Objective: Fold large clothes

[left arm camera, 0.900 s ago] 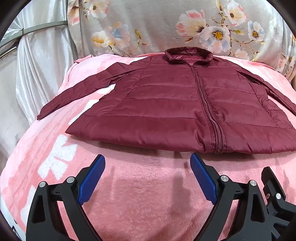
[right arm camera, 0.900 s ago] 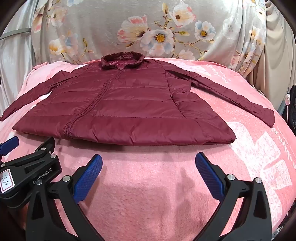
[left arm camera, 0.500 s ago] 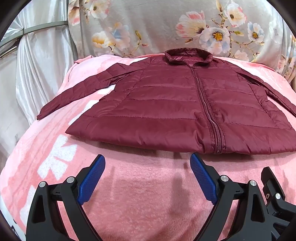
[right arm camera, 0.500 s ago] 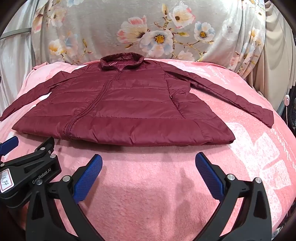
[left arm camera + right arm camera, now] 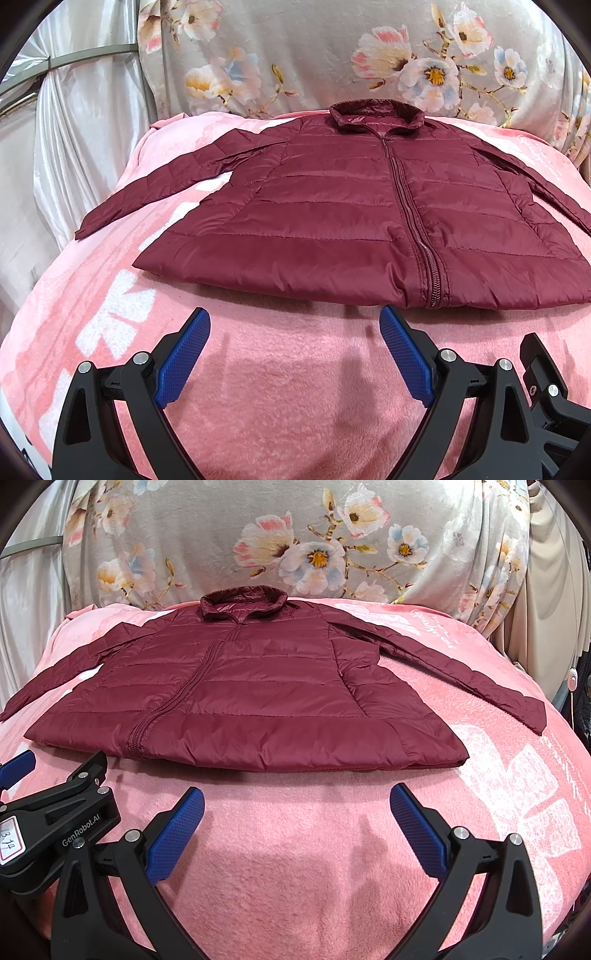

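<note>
A dark red quilted jacket (image 5: 351,221) lies flat, zipped, front up, on a pink fleece blanket (image 5: 295,387), collar at the far side and both sleeves spread outward. It also shows in the right wrist view (image 5: 258,701). My left gripper (image 5: 294,321) is open and empty, hovering just short of the jacket's hem near the zipper's bottom end. My right gripper (image 5: 297,799) is open and empty, just short of the hem's right half. The left gripper's body (image 5: 55,830) shows at the right wrist view's lower left.
A grey floral cloth (image 5: 332,62) hangs behind the bed. Shiny white curtain (image 5: 74,129) is on the left, beige curtain (image 5: 546,590) on the right. The blanket drops off at the left (image 5: 22,332) and right (image 5: 576,812) edges.
Both grippers have crept slightly away from the jacket or tilted; the jacket sits a little higher in both views. Nothing was grasped and the jaws stay open.
</note>
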